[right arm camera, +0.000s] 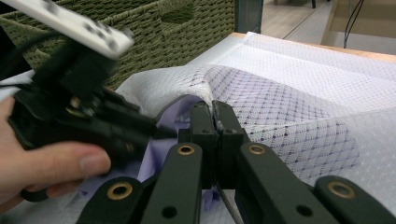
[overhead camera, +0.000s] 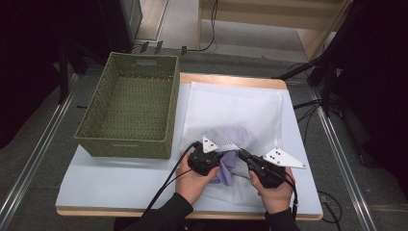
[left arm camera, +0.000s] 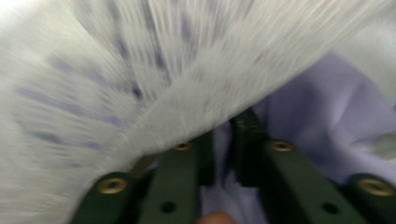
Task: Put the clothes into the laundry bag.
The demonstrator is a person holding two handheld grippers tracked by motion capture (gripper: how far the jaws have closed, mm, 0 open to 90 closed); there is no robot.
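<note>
Closest to me, the person's two hands sit at the near edge of the desk (overhead camera: 96,178), each wrapped around a gripper. Left hand (overhead camera: 192,182) holds the left gripper (overhead camera: 225,162), right hand (overhead camera: 274,195) holds the right gripper (overhead camera: 242,155), and the two tools meet nose to nose over a white mesh laundry bag (overhead camera: 231,108) that lies spread flat across the desk's right half.

From the right gripper view, the right gripper (right arm camera: 214,108) has its jaws pressed together on the rim of the mesh bag (right arm camera: 299,107), lifting that edge into a small tent. Under the raised mesh lies a lilac cloth (right arm camera: 163,149), part of it spilling out of the opening toward the person. The left gripper (right arm camera: 159,130) reaches in from the side at that same opening, with a thumb (right arm camera: 60,165) along its body.

In the left gripper view, which is blurred, the left gripper (left arm camera: 223,135) has its jaws narrowed, with a fold of the lilac cloth (left arm camera: 322,116) running between them; whether they truly pinch it I cannot tell. White mesh (left arm camera: 140,70) arches just above.

Beside the bag, on the desk's left half, stands a green woven basket (overhead camera: 96,126), its side touching the bag's edge.
</note>
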